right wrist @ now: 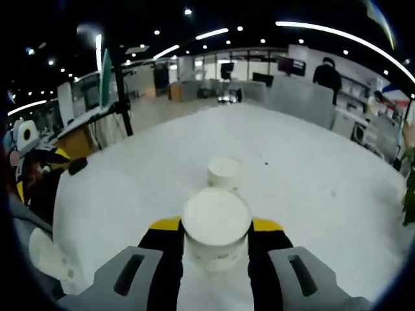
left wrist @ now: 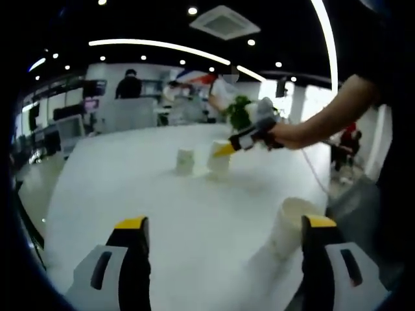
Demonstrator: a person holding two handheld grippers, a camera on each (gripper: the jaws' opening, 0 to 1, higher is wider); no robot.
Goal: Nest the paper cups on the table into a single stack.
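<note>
1. Our right gripper (right wrist: 215, 243) has its jaws closed on an upside-down cup (right wrist: 216, 228); a second cup (right wrist: 224, 172) sits just beyond.
2. Our left gripper (left wrist: 224, 228) has its jaws wide, with a third cup (left wrist: 290, 227) beside the right jaw.
3. White worktop (left wrist: 162, 214) lies open ahead.

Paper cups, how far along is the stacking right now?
Nothing is nested yet. In hand: the right gripper has its jaws on either side of an upside-down cup. Left to do: the second upside-down cup beyond it and the upright cup by the open left gripper.
</note>
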